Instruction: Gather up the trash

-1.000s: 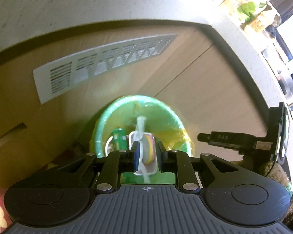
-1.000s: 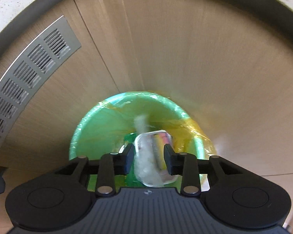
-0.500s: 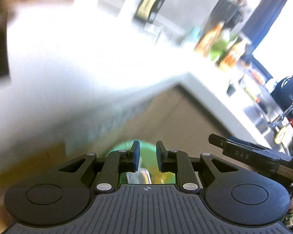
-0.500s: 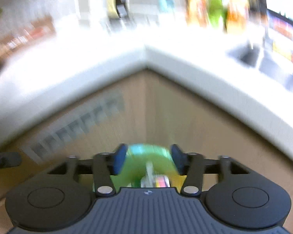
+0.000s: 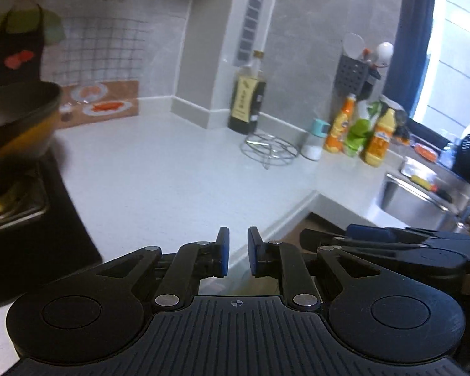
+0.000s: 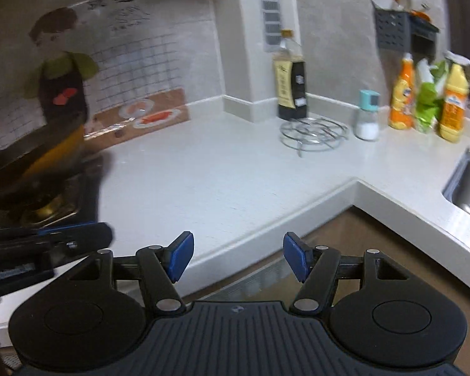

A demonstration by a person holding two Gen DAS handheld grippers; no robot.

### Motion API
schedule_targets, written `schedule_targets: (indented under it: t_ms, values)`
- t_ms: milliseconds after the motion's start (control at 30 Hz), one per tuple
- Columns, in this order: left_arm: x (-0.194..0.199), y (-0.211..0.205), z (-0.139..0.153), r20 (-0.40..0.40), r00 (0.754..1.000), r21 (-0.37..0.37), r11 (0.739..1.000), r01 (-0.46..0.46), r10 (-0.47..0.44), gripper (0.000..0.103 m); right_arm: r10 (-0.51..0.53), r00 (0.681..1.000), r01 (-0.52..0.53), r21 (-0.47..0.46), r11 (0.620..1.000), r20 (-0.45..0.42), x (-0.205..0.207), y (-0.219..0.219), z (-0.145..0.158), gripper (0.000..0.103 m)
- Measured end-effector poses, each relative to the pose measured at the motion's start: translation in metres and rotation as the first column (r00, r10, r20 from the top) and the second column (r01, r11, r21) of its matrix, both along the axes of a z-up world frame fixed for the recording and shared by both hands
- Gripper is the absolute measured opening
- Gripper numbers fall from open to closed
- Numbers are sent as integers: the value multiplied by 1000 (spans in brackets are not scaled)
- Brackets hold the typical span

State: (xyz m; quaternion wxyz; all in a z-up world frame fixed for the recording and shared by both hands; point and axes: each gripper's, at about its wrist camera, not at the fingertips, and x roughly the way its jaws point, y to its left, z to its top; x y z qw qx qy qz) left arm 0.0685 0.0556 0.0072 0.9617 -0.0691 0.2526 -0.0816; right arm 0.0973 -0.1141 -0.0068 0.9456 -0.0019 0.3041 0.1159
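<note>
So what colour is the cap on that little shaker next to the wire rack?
Light teal; the shaker's cap shows best in the right wrist view.

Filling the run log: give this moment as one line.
left gripper: empty, jaws closing | right gripper: empty, jaws opening | both face white countertop | no trash visible on it

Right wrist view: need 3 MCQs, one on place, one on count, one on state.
1. Where is the wire trivet?
A. in the sink
B. on the counter before the dark sauce bottle
C. on the stove

2. How many orange-and-yellow bottles stand near the sink?
A. two
B. four
C. none

3. What is between the right gripper pads?
A. a cup
B. a wrapper
C. nothing

Answers:
1 B, it sits on the white counter in front of the dark sauce bottle.
2 A, one orange bottle and one yellow bottle.
3 C, only counter shows between the pads.
</note>
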Motion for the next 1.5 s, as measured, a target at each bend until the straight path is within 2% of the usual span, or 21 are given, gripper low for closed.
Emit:
schedule_targets:
  t_ms: [133, 233, 433, 800, 1500]
  values:
    - [-7, 1, 0, 10, 998, 36, 997, -69, 68, 16, 27, 1000, -27, -9, 1000, 16, -9, 14, 5, 64]
    - [-11, 3, 0, 2, 996, 39, 996, -85, 85, 16, 33, 999, -33, -7, 999, 15, -10, 17, 6, 65]
    - [-17, 5, -2, -13, 997, 47, 996, -75, 76, 16, 51, 998, -51, -2, 999, 33, -19, 20, 11, 65]
    - [-29, 4, 2, 9, 998, 57, 997, -55, 54, 16, 64, 997, -64, -9, 998, 40, -29, 24, 13, 65]
    - [-24, 6, 0, 7, 999, 57, 997, -47, 47, 16, 53, 998, -53, 4, 999, 32, -29, 19, 11, 66]
